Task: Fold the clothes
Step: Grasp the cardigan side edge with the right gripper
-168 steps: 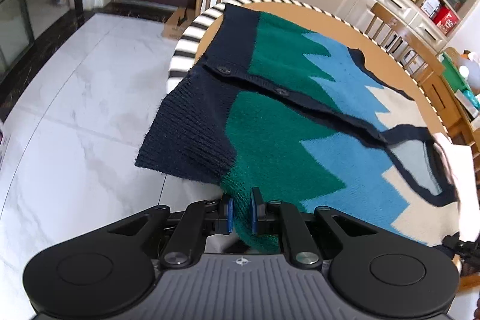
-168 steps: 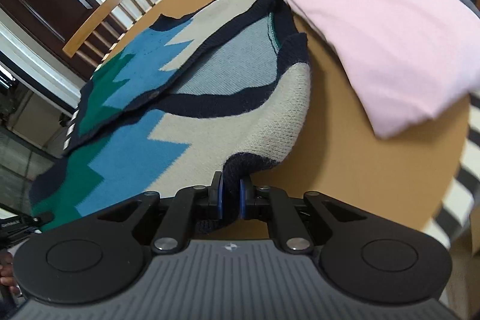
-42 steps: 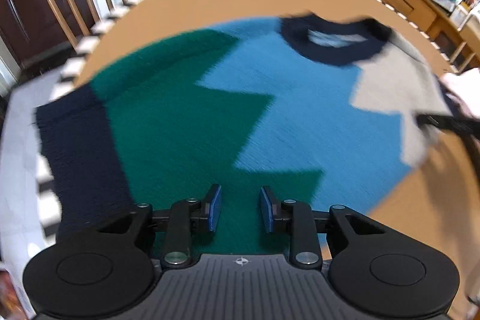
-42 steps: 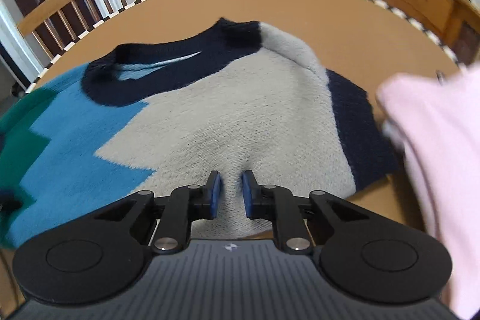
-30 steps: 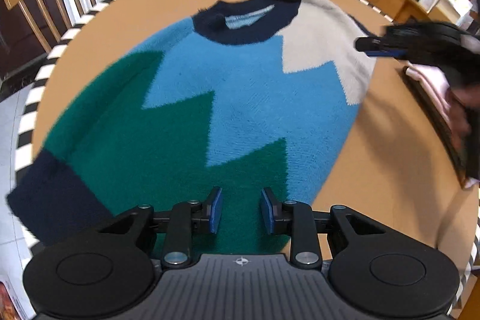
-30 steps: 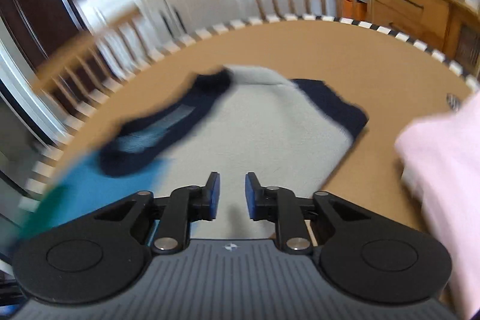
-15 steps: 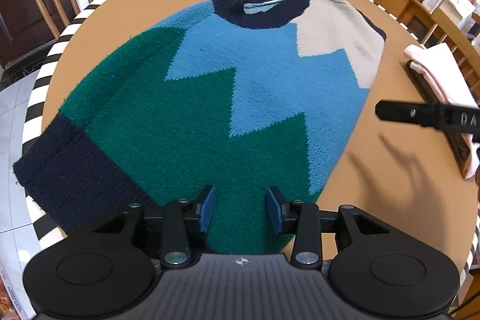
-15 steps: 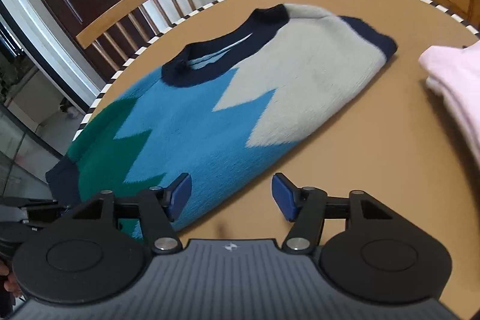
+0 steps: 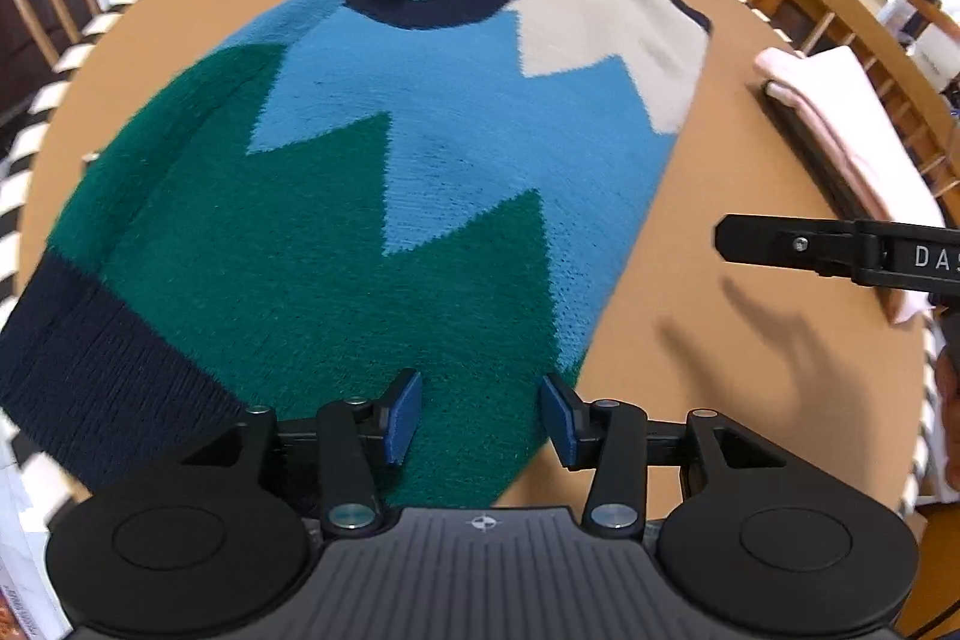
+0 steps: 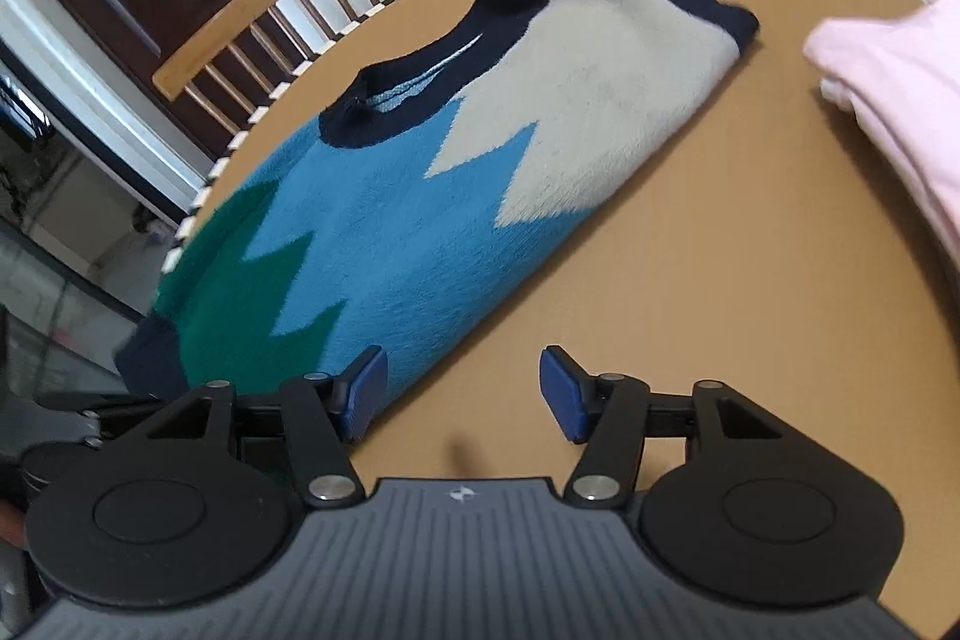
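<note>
1. The left tool (image 9: 480, 415) is spread. Its jaws have just been opened wider, and nothing is pinched, though the green edge of the sweater (image 9: 384, 172) lies under the gap.
2. The right tool (image 10: 462, 388) is spread too. Its jaws were opened wide a moment ago and have just been brought in a little. Only bare worktop (image 10: 690, 232) is seen between them.
3. The sweater was pinched by both tools a few seconds ago. Now it has been let go and is laid flat, folded over, just ahead of both tools.
4. The dark neck hole is at the far end from the tools, and the dark hem is off to the left.
5. A folded pink cloth (image 9: 840, 124) is seen to the right of the tools.
6. One fold looks done. Another fold is likely needed next.
</note>
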Tool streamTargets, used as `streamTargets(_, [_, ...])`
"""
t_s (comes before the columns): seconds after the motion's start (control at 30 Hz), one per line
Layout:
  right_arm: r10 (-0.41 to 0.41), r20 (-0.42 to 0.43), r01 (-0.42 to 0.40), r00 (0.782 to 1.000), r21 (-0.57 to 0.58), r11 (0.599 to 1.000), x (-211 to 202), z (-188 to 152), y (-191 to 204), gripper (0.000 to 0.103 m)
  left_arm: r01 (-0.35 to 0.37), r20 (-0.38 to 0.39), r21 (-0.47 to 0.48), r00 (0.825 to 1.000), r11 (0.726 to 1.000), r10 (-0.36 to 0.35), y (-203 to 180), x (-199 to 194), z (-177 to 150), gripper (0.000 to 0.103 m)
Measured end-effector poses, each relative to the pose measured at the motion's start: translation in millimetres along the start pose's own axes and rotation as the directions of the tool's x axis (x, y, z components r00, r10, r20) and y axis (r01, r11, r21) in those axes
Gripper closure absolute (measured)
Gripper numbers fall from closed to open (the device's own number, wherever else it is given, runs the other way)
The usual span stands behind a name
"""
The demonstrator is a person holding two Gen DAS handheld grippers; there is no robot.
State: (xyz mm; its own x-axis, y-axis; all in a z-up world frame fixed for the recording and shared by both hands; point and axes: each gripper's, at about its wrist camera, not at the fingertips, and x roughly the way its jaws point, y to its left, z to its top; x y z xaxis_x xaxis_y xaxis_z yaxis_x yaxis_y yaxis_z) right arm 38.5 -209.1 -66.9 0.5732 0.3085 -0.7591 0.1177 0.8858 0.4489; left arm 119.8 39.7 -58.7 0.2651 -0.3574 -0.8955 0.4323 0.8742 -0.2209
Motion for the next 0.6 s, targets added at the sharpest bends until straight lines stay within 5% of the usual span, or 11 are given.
streamTargets(0.07, [0.025, -0.006, -0.024, 1.0, 0.066, 0.998, 0, -4, -7, 0.044, 0.048, -0.01, -0.019, 0.999, 0.999, -0.049, -3, 3, 0, 0.058])
streamTargets(0.37, [0.053, -0.048, -0.047, 0.997, 0.132, 0.99, 8, -19, -16, 0.045, 0.064, 0.011, 0.051, 0.998, 0.997, -0.065, -43, 15, -1, 0.053])
streamTargets(0.5, [0.128, -0.063, -0.106, 0.99, 0.276, 0.955, 25, -22, -28, 0.054, 0.061, 0.012, 0.082, 0.998, 0.995, -0.062, -48, 14, 1, 0.057])
streamTargets(0.6, [0.138, -0.054, -0.121, 0.989, 0.243, 0.962, 36, -20, -14, 0.063, 0.047, 0.016, 0.092, 0.999, 0.995, -0.049, -44, 7, -2, 0.059])
